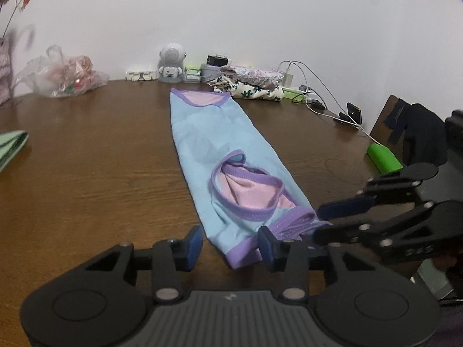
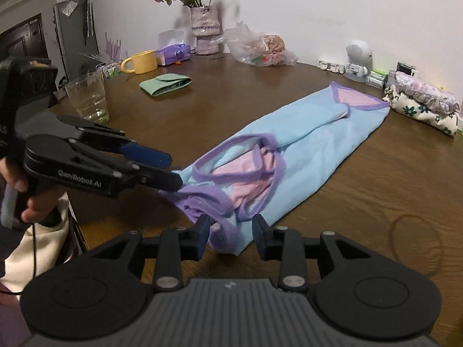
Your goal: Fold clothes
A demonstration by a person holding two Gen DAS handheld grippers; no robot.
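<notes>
I had the light blue garment (image 1: 220, 156) lying lengthwise on the brown wooden table (image 1: 86, 159), folded into a long narrow strip with purple trim and pink lining showing at both ends. Its near end was bunched, the purple-edged openings (image 2: 246, 173) gaping over the pink inside.

My left gripper (image 1: 230, 244) sat low at that near end, its two blue-padded fingers (image 1: 193, 243) spread apart with the purple hem between them, not closed on it. My right gripper (image 2: 230, 235) was likewise spread, its fingers on either side of the near corner of the cloth. From the left wrist view the right gripper came in from the right, tips at the purple edge; whether they touched the fabric I could not tell.

In the right wrist view, a hand (image 2: 26, 199) held the left gripper's handle.

Farther off, a folded floral stack (image 2: 425, 107) rested just beyond the garment's far end, near a small white robot figure (image 1: 171, 63). A green folded cloth (image 2: 166, 84), a yellow mug (image 2: 141, 62), a glass (image 2: 88, 98), a plastic bag (image 2: 260, 47) and a vase of flowers (image 2: 202, 26) stood toward the left side of the table.
</notes>
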